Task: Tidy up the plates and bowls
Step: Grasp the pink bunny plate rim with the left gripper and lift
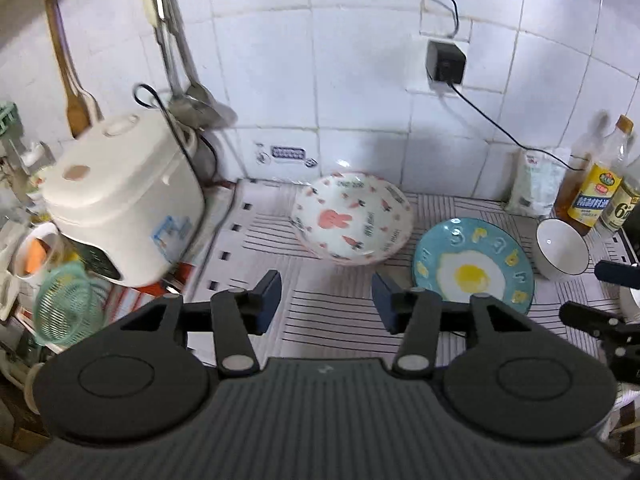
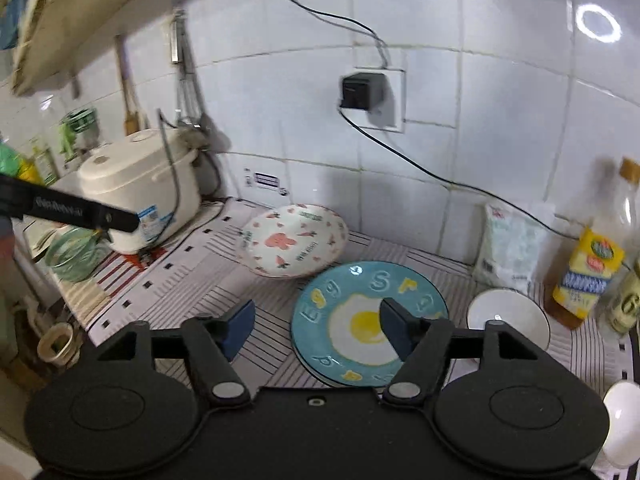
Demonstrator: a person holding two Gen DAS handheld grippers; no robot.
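Observation:
A white rabbit-print plate (image 1: 352, 218) (image 2: 294, 238) lies on the striped mat near the wall. A blue fried-egg plate (image 1: 474, 264) (image 2: 360, 320) lies to its right. A white bowl (image 1: 562, 248) (image 2: 508, 316) stands right of that. My left gripper (image 1: 326, 300) is open and empty, above the mat in front of the rabbit plate. My right gripper (image 2: 316, 330) is open and empty, hovering over the left part of the blue plate. It also shows at the right edge of the left wrist view (image 1: 616, 276).
A white rice cooker (image 1: 120, 196) (image 2: 140, 184) stands at the left with a green strainer (image 1: 68, 304) (image 2: 74, 254) in front. Oil bottles (image 1: 596, 184) (image 2: 588, 272) and a white bag (image 1: 538, 184) (image 2: 512, 248) stand at the right. Another white dish (image 2: 624, 420) sits at the lower right.

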